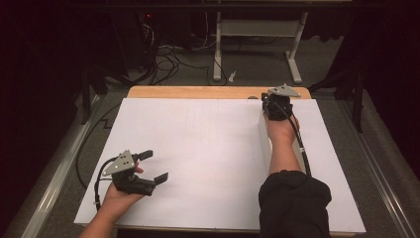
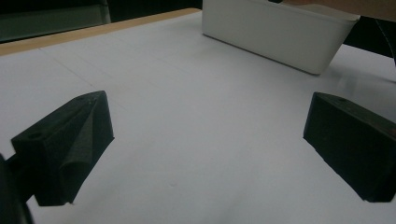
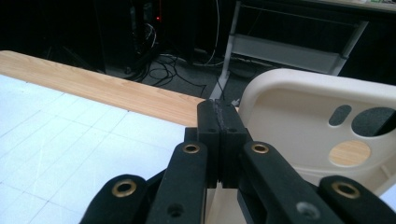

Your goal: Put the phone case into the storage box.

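A long white plastic bin lies on the right of the white mat, with the person's right forearm resting along it. At the bin's far end my right gripper points away from the person. In the right gripper view its jaws are pressed together, and the bin's end wall with its cut-out holes stands just to their right. My left gripper rests near the mat's front left corner, open. Nothing is between its jaws, and the bin shows farther off.
The mat covers a wooden table whose far edge is bare wood. Beyond it are a desk frame's legs and loose cables on the floor. A metal rail runs along the left side.
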`<control>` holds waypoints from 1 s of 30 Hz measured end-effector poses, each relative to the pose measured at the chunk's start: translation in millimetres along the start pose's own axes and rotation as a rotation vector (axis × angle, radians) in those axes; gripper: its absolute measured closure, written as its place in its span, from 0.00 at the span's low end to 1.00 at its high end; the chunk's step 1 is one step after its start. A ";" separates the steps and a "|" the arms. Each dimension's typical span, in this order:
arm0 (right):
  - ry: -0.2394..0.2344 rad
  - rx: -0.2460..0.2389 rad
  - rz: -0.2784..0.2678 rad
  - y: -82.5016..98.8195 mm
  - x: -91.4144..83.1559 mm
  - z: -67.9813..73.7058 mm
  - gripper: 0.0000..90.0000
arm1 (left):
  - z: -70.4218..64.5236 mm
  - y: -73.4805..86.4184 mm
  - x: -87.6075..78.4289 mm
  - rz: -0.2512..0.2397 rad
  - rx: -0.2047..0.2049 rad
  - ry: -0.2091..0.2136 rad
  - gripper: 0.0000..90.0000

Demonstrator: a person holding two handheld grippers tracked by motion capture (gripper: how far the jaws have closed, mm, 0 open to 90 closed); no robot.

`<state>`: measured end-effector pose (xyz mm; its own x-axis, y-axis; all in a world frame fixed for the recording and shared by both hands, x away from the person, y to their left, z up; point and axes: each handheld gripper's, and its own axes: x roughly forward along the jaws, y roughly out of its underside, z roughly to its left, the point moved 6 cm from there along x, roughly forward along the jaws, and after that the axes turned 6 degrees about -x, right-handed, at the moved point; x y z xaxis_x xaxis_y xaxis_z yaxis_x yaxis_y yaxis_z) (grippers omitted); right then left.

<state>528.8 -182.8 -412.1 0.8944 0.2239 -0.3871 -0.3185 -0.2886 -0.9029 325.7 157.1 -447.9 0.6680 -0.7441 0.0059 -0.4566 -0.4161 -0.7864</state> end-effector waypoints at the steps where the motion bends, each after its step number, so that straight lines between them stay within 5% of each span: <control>1: 0.001 -0.001 0.000 -0.6 0.5 -0.3 1.00 | 0.1 0.1 0.0 0.001 0.000 0.000 0.03; 30: -0.018 0.005 -0.016 -7.1 -5.7 5.2 1.00 | 1.5 2.8 1.5 0.014 0.000 -0.009 0.03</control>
<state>524.3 -177.2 -404.4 0.8937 0.2447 -0.3761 -0.3061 -0.2804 -0.9098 326.4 155.6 -451.0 0.6667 -0.7452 -0.0105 -0.4659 -0.4057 -0.7863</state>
